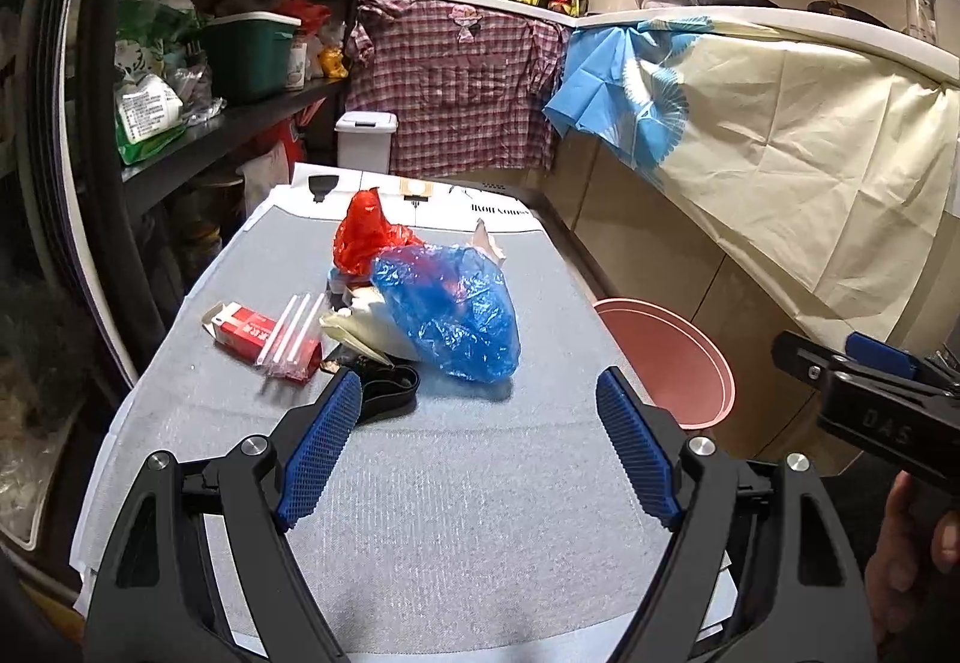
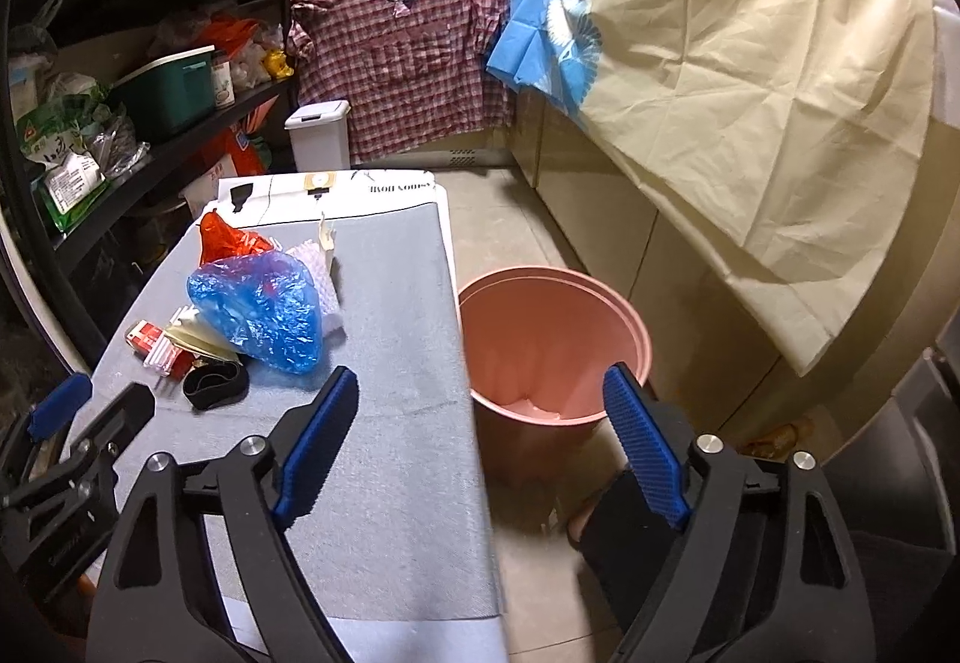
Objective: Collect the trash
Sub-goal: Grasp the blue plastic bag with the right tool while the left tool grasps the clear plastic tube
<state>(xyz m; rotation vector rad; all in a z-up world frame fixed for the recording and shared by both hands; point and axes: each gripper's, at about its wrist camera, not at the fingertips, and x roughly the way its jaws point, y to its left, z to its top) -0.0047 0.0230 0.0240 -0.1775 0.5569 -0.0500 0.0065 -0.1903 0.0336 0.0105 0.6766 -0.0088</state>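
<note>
both the left gripper (image 1: 480, 411) and right gripper (image 2: 480, 405) gape empty, so the next step looks like seizing the blue bag (image 1: 456, 315) for the pink bucket (image 2: 552, 339).

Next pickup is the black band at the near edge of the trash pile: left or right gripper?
Left. The left gripper is open with the black band just beyond its left pad. The right gripper hangs open over the table edge by the pink bin, farther from it.

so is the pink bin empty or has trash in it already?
Nearly empty: the pink bin stands upright and open, its inside bare apart from a pale patch at the bottom; what that is, cannot tell.
</note>
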